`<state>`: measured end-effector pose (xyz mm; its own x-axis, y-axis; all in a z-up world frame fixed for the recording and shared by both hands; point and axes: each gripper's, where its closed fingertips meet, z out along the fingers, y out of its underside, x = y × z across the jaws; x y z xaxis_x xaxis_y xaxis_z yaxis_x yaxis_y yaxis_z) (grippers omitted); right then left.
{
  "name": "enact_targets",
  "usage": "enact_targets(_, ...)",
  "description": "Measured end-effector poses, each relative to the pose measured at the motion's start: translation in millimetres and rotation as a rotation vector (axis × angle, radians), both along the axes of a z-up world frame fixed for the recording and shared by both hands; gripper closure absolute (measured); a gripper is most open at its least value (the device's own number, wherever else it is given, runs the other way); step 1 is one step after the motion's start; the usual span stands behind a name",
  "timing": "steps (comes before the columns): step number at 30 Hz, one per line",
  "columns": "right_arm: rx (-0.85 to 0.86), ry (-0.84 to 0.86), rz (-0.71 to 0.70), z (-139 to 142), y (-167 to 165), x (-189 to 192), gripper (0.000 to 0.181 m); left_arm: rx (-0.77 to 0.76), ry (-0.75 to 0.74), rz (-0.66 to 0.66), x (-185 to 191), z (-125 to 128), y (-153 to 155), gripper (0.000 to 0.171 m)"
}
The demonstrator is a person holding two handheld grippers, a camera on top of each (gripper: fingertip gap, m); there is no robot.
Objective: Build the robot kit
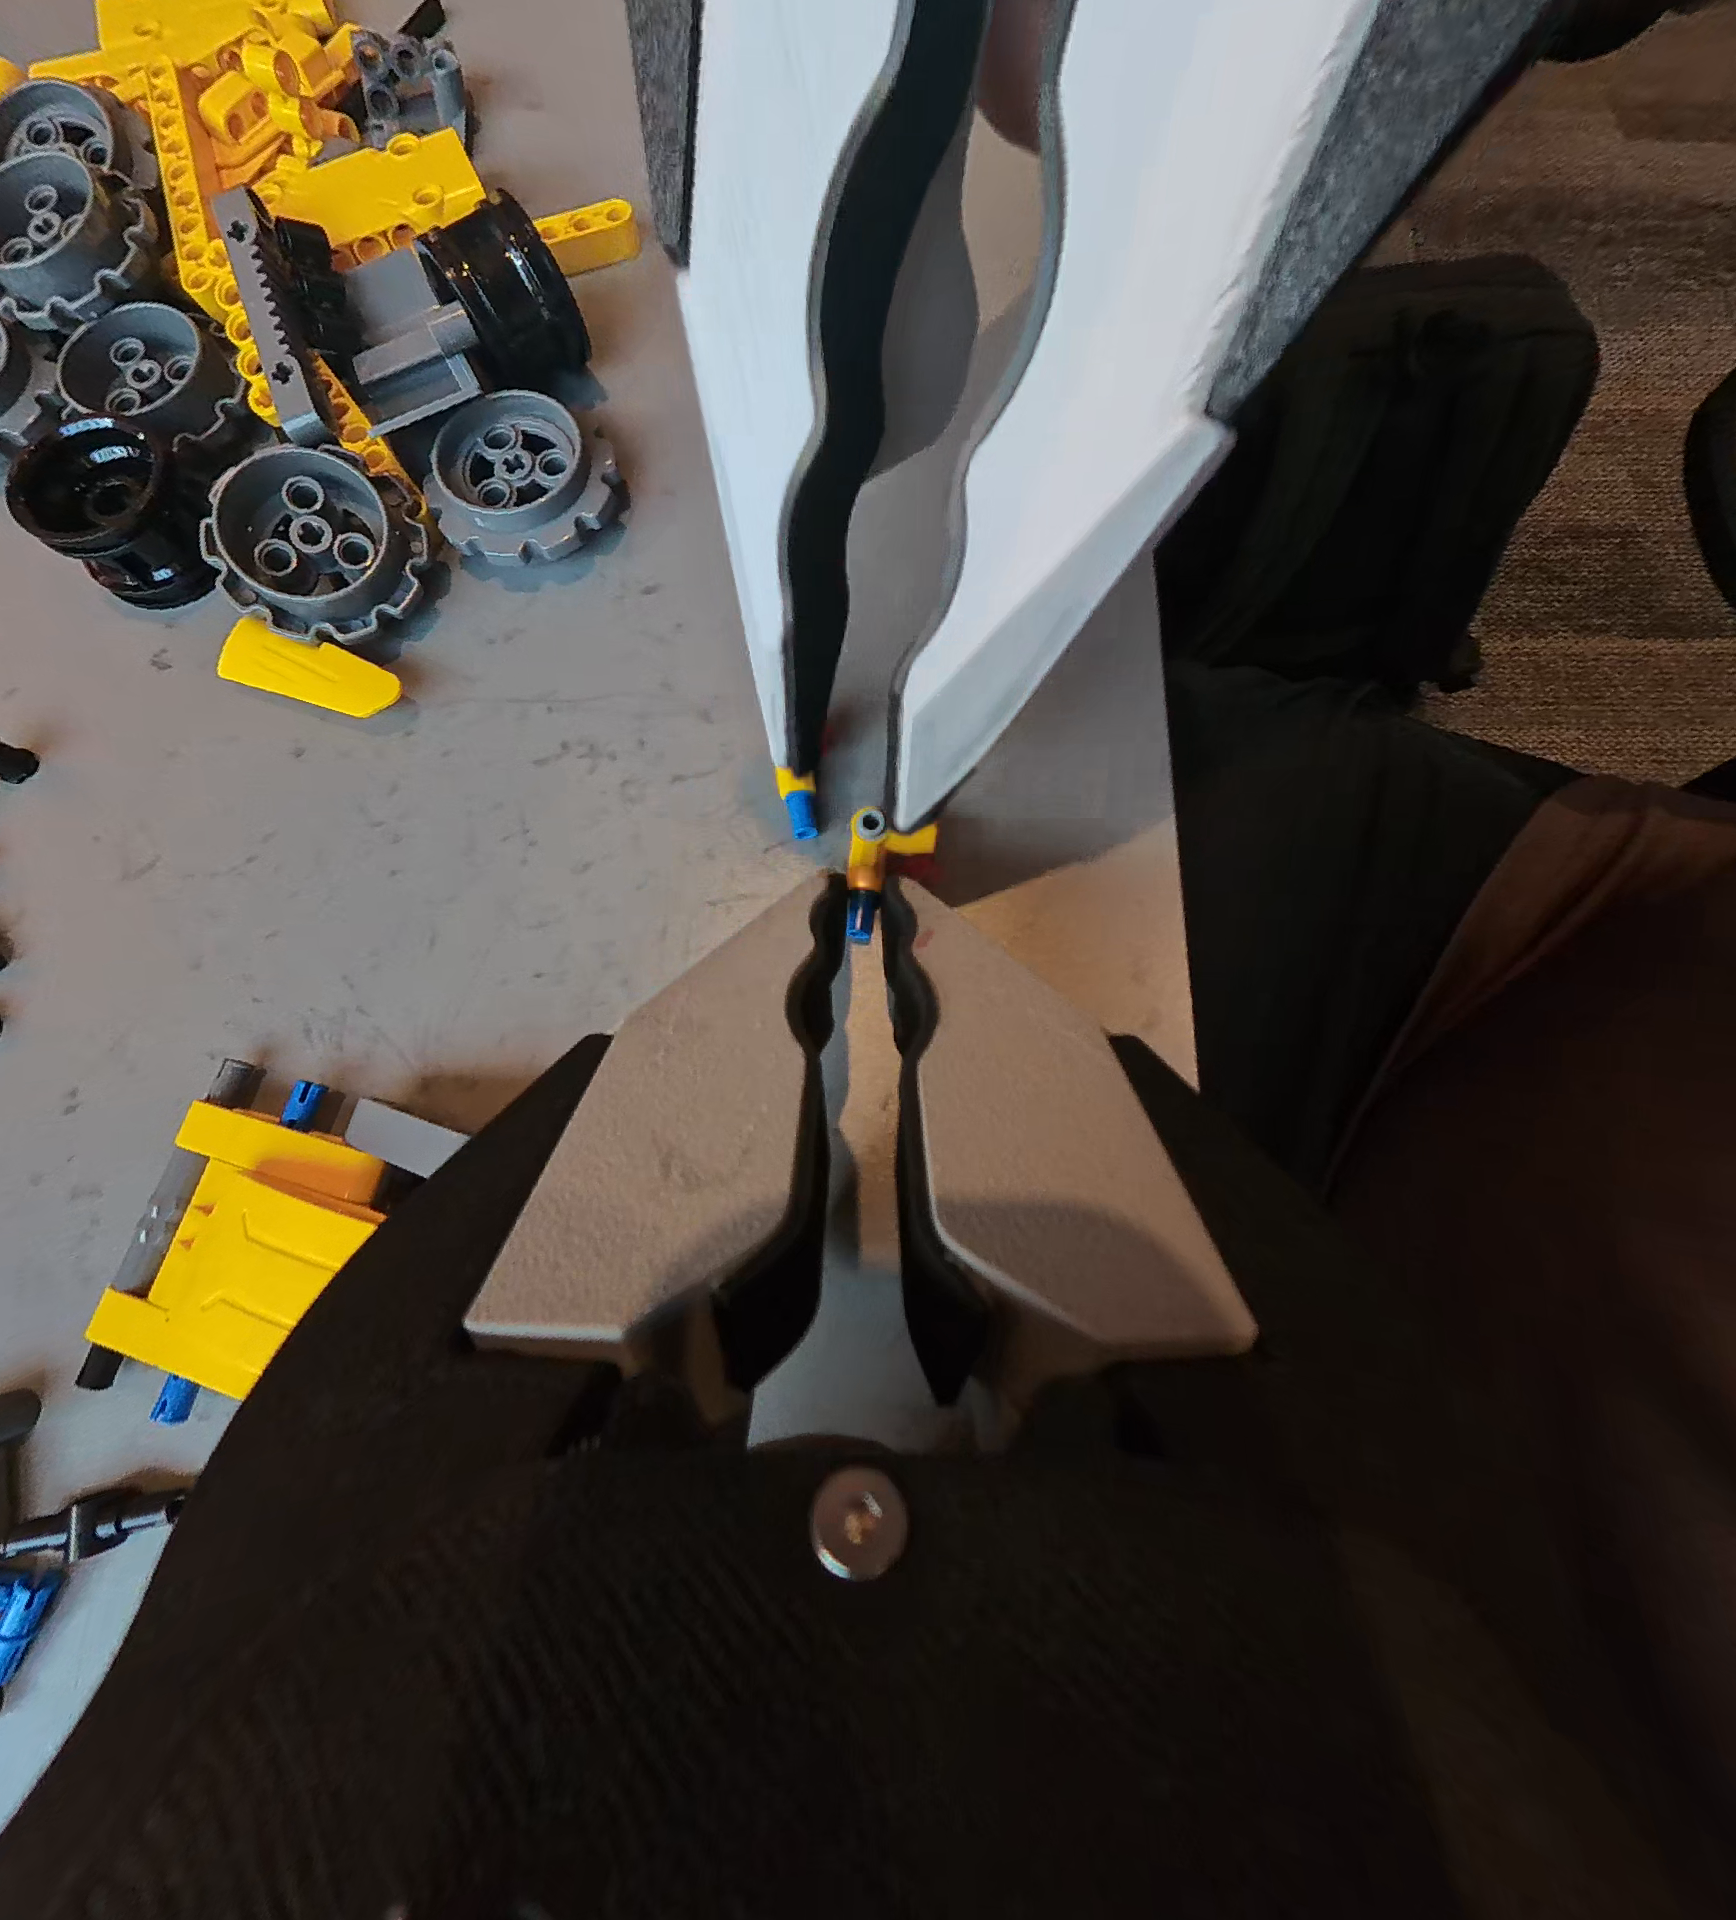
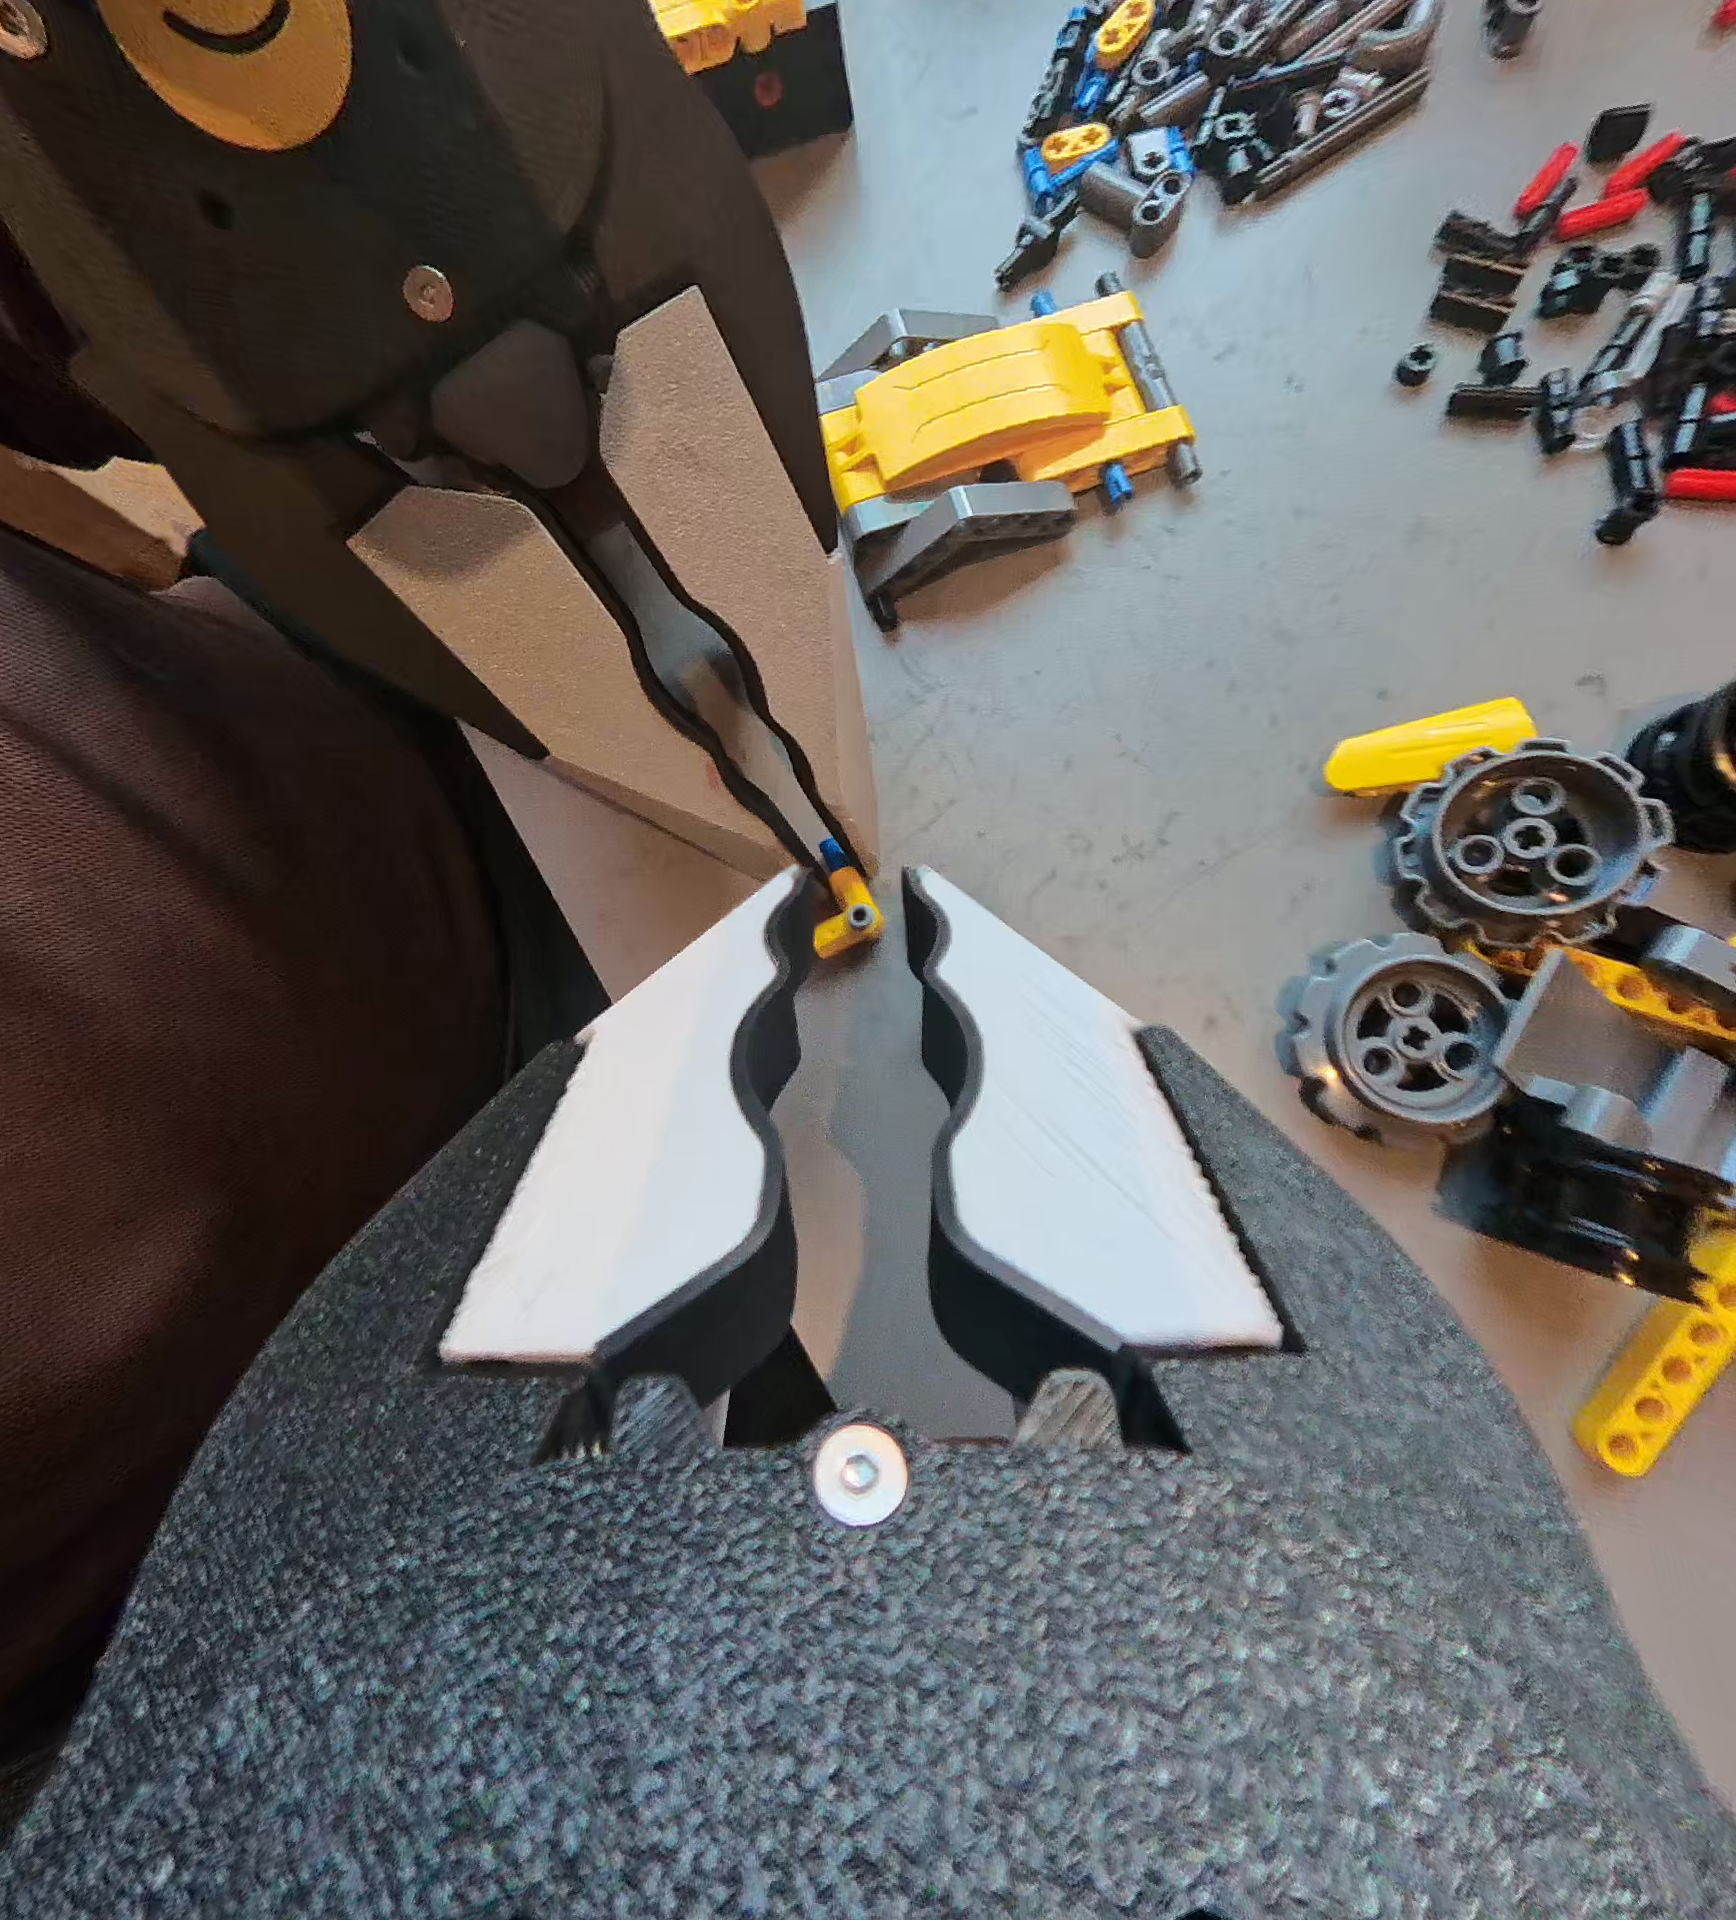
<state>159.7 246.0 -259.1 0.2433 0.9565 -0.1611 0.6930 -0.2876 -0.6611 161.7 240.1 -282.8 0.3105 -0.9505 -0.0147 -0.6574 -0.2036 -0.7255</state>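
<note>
**Yellow connector pinched by one gripper, the other parted about it**

Grey tabletop (image 1: 531, 831) is noted as the work surface. At its right edge, close to the person's dark brown clothing (image 2: 168, 935), the two tools meet tip to tip.

The left gripper (image 1: 861, 899), with matt grey fingers, is closed upon a small yellow elbow-shaped plastic connector with a blue pin (image 1: 866, 847). The piece is held clear at the fingertips, and its grey-lined socket is turned toward the other tool.

The right gripper (image 2: 853, 883), with white fingers, is parted, with one finger on either side of the connector. Contact with the left-hand finger seems likely but cannot be confirmed. A second small yellow-and-blue piece (image 1: 798, 802) is seen at one white fingertip. Whether it is carried cannot be told.

Assembled items are observed:
- a yellow perforated-beam chassis with a black gear rack (image 1: 251, 208), far left
- a yellow panelled sub-assembly on grey beams (image 1: 251, 1247), near left

Unfitted items are recorded:
- grey toothed plastic wheels (image 1: 308, 540)
- black wheel rims (image 1: 95, 488)
- a heap of loose black and red pins (image 2: 1674, 312)
</note>
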Motion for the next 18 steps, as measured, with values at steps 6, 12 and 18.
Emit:
enact_targets(6,0.010,0.031,-0.074,7.1,6.4,11.9,0.173,-0.005,-0.002,0.001,-0.1,0.0,0.1,0.169)
enact_targets(12,0.019,0.025,-0.071,-6.6,-17.0,8.0,0.171,-0.009,-0.003,0.031,-2.2,0.1,4.1,0.169)
enact_targets(18,0.098,0.012,-0.057,-16.4,-26.5,3.2,0.177,-0.008,-0.003,0.046,-9.7,0.3,1.5,0.169)
